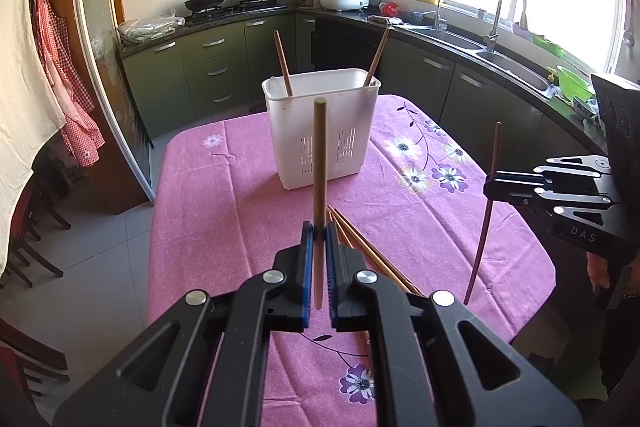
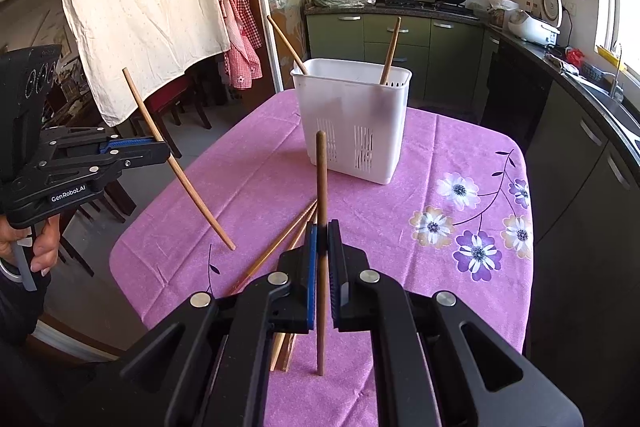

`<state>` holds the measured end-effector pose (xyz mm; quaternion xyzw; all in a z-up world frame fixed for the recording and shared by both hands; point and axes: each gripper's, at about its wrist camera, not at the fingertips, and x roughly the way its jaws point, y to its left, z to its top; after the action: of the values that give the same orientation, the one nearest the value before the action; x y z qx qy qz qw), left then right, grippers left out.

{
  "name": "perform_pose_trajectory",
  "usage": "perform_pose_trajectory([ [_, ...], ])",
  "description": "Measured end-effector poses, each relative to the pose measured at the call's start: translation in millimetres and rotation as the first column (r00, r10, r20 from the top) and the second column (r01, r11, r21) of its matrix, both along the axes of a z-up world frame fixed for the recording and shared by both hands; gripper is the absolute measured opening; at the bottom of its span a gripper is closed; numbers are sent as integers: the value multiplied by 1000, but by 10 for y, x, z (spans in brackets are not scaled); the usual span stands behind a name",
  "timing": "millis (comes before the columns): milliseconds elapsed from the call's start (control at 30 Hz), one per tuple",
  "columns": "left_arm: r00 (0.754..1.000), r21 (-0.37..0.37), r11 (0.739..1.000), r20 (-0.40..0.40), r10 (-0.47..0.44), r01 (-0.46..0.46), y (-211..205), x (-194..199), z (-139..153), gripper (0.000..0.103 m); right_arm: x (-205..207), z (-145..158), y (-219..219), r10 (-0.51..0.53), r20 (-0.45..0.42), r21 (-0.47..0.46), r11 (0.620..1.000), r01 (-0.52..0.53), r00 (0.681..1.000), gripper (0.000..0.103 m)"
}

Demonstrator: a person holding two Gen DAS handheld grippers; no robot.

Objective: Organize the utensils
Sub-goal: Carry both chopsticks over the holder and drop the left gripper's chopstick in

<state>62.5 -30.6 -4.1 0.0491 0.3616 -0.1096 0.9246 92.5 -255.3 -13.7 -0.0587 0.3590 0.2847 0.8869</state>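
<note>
A white slotted utensil basket (image 1: 320,131) (image 2: 352,123) stands on the pink flowered tablecloth with two wooden chopsticks leaning inside, one at each end (image 1: 282,61) (image 1: 378,53). My left gripper (image 1: 319,231) is shut on a light wooden chopstick (image 1: 319,155), held upright above the table. My right gripper (image 2: 322,231) is shut on a darker chopstick (image 2: 321,183), also upright. Each gripper shows in the other's view: the right gripper (image 1: 490,185) with its chopstick (image 1: 489,199), the left gripper (image 2: 166,151) with its chopstick (image 2: 176,157). Several loose chopsticks (image 1: 360,247) (image 2: 280,247) lie on the cloth below.
The table (image 1: 208,227) stands in a kitchen, with green cabinets and a stove behind and a sink counter (image 1: 500,51) to the right. A white cloth (image 2: 140,7) and a red checked apron (image 2: 236,11) hang at the left near dark chairs. A hand (image 2: 40,247) grips the left tool.
</note>
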Motion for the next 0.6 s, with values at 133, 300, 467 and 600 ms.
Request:
perform_pose_trajectory([
  [133,1000,-7,1000,2,-10,10,-1,21,53,6,29,81,-19,-8,14,18,1000,8,1000,6],
  [300,999,-16,999,33,-33,34,-60,111,288,6,57,401,-61,-16,74,61,998,12,997,6],
  [467,993,-41,998,106,-51,55,-163,336,745,6,117,783,-89,-20,140,94,996,7,990,6],
  [600,981,-59,997,189,-48,60,-280,578,1143,6,209,1003,-97,-21,163,101,995,4,986,6],
])
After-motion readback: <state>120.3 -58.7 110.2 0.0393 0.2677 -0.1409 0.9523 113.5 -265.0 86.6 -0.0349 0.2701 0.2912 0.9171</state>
